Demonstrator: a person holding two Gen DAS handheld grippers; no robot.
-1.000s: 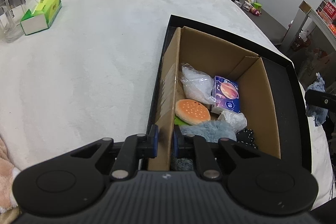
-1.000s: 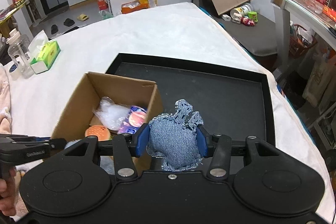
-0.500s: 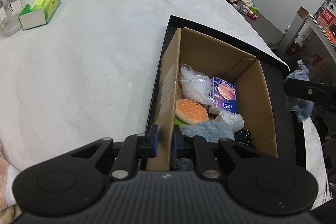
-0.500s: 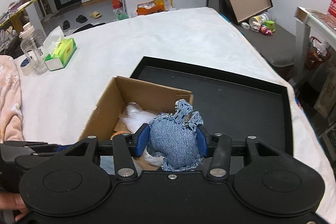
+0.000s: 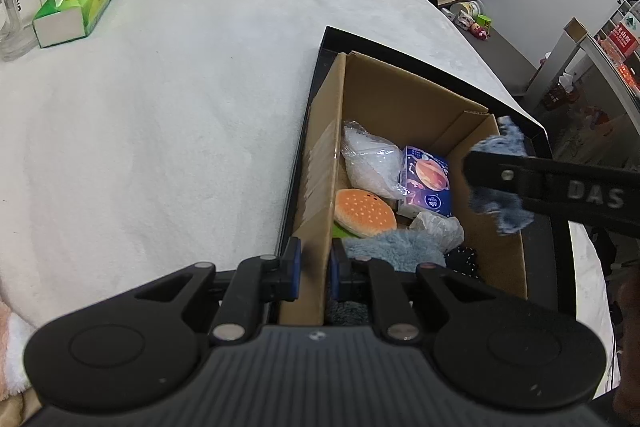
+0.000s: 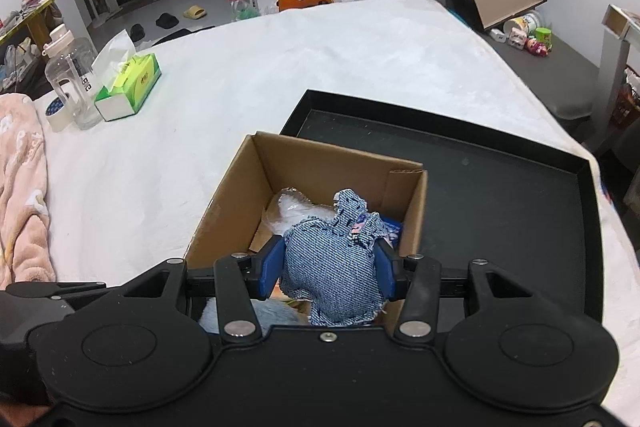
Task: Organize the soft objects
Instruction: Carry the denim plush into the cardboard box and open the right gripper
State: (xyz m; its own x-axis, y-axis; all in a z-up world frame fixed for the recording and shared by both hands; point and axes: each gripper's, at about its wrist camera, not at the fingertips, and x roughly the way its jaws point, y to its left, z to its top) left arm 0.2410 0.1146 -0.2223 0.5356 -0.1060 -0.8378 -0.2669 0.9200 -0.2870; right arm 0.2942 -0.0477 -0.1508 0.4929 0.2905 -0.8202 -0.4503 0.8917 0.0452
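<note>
Above corrugated cardboard box (image 6: 320, 167), frayed apple-shaped denim plush (image 6: 332, 263), blue-padded right claw (image 6: 328, 267)

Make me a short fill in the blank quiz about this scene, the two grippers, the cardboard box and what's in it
1. The right gripper is shut on a stuffed toy made of blue ____ fabric.
2. The left gripper is clamped on the ____ of the cardboard box.
3. The cardboard box stands in a black ____.
4. The plush toy in the box is shaped like a ____.

Missing words: denim; wall; tray; burger
</note>
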